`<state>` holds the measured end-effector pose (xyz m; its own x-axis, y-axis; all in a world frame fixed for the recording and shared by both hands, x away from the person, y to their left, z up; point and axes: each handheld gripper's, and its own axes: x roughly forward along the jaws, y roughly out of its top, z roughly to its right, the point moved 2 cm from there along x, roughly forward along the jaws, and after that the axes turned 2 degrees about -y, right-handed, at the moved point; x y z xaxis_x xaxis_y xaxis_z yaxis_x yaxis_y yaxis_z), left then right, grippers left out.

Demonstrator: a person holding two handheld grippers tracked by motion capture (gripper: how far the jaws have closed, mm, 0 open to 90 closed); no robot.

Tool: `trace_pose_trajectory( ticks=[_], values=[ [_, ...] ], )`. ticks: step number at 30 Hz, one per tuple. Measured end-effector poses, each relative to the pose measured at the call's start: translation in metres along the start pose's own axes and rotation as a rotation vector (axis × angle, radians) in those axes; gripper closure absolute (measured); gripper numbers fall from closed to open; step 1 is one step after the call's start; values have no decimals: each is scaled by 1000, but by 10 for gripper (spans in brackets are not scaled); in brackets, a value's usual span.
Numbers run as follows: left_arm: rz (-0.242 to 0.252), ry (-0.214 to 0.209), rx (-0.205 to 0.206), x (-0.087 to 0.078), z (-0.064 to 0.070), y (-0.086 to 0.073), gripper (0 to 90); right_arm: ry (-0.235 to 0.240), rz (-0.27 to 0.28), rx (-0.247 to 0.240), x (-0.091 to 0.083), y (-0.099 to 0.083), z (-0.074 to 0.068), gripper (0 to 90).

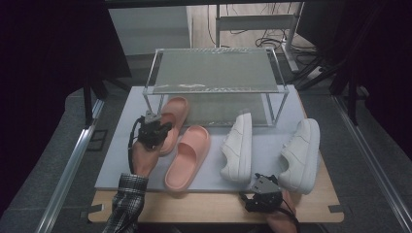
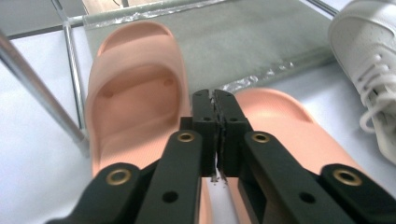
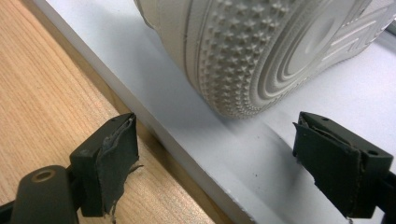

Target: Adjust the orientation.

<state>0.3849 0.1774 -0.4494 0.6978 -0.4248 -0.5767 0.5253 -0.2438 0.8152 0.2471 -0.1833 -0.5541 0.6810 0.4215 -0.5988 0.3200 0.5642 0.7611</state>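
table: light wood top (image 1: 204, 206) under a pale grey board (image 1: 124, 145) | floor: grey carpet (image 1: 43, 160), wooden boards (image 1: 204, 22) farther back | furniture: metal desk frame (image 1: 257, 22), cables (image 1: 272, 41) beneath | rails: aluminium bars (image 1: 68, 165) at sides | light: dim, dark edges

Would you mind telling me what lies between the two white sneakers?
Nothing: between the left sneaker and the right sneaker there is just bare white board, as the high view shows.
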Motion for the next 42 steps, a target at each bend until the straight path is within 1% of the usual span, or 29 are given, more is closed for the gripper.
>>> trace_pose_trajectory(
  ticks=[1, 2, 7, 8, 11, 13, 17, 20, 24, 30, 37, 42],
  values=[
    [0, 0, 0, 0, 0, 0, 895, 0, 0, 0, 0, 0, 0, 146],
    [-5, -1, 8, -2, 0, -2, 895, 0, 0, 0, 0, 0, 0, 146],
    [-22, -15, 38, -14, 1, -15, 898, -2, -1, -2, 0, 0, 0, 147],
    [-22, -15, 38, -14, 1, -15, 898, -2, -1, -2, 0, 0, 0, 147],
    [-24, -9, 52, -21, 2, -25, 898, -4, -2, -3, 0, 0, 0, 147],
    [-23, -7, 55, -23, 2, -27, 898, -4, -2, -4, 0, 0, 0, 147],
    [-11, -13, 45, -29, 3, -39, 898, -6, -3, -9, 0, 0, 0, 147],
    [-10, -19, 40, -32, 4, -48, 899, -7, -3, -4, 0, 0, -1, 147],
    [-17, -10, 35, -34, 5, -62, 899, -7, -4, -5, 0, 0, -1, 147],
    [-42, 17, 25, -31, -1, -80, 899, -11, -5, -8, 0, 0, -1, 147],
    [-86, 41, -15, -21, -14, -100, 899, -12, -5, -9, 0, 0, -2, 147],
    [-101, 50, -17, -16, -17, -103, 900, -12, -5, -8, 0, 0, -2, 147]
  ],
)
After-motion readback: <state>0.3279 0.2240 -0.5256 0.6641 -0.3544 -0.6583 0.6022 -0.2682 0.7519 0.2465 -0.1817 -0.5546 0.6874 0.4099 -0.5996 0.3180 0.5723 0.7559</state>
